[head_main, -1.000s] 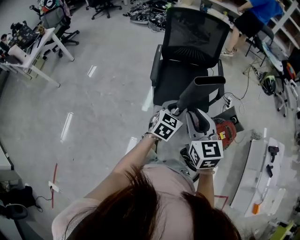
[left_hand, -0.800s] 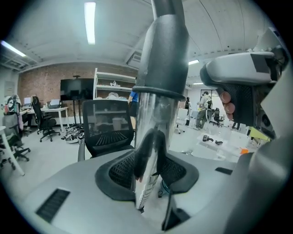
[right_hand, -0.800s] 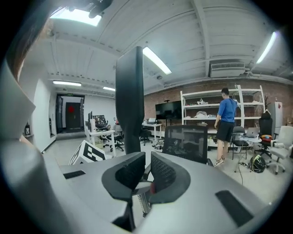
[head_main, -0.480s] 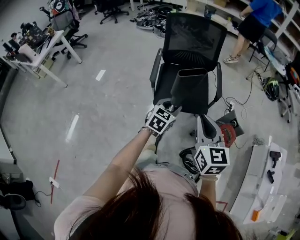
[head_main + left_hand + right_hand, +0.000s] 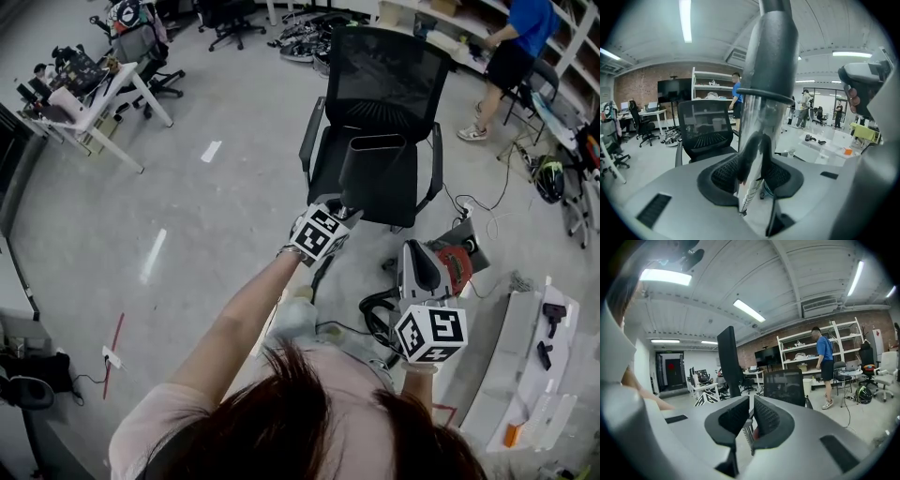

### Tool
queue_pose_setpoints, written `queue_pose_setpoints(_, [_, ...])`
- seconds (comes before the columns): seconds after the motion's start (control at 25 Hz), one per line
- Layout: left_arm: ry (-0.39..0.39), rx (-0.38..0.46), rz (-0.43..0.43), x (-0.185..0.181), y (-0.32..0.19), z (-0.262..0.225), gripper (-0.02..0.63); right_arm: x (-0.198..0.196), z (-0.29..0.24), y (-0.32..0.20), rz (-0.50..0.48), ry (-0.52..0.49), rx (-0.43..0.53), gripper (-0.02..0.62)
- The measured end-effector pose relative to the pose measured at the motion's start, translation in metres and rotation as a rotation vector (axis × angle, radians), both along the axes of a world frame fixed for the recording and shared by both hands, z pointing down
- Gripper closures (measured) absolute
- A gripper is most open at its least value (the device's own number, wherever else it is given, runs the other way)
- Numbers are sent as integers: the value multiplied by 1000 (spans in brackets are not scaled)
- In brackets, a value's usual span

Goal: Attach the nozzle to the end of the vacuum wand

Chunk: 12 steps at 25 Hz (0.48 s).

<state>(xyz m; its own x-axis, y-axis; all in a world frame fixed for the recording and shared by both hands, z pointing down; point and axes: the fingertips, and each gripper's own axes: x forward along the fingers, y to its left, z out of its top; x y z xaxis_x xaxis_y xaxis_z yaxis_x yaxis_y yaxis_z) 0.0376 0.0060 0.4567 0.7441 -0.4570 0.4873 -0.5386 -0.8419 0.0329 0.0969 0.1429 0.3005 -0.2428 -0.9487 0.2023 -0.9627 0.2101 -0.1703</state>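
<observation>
The left gripper's [image 5: 751, 171] fingers [image 5: 724, 176] are spread and pinch a glossy, silvery tube between their ribbed black pads. The tube stands upright, and just above the fingers a dark grey nozzle [image 5: 771, 56] sits over it, with a flared collar at its lower edge. I cannot tell whether the silvery section is the nozzle's own neck or the end of the wand.

In the head view the nozzle widens away from the fingers into a flat wedge. It ends in a long rectangular mouth with a dark, hollow inside, and it shows matte charcoal against the seat of a black mesh office chair [image 5: 389, 84] beyond it.

The right gripper's [image 5: 751, 416] fingers [image 5: 733, 417] have just been closing. They now stand almost pressed together with only a thin slit left and nothing in it. From these fingers the nozzle is ahead and to the left, well apart. Just ahead of them, lower down on the floor [image 5: 216, 234], lies a grey vacuum body [image 5: 427, 267] with a red part. A black hose [image 5: 375, 314] curls on the floor beside it, to the left of the right fingers.
</observation>
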Motion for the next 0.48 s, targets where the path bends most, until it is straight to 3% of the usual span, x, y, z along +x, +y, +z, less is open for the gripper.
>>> queue_pose_setpoints(0.48, [-6,1,-19,18,12,4,457,25,1,41,-20,-13,2,546])
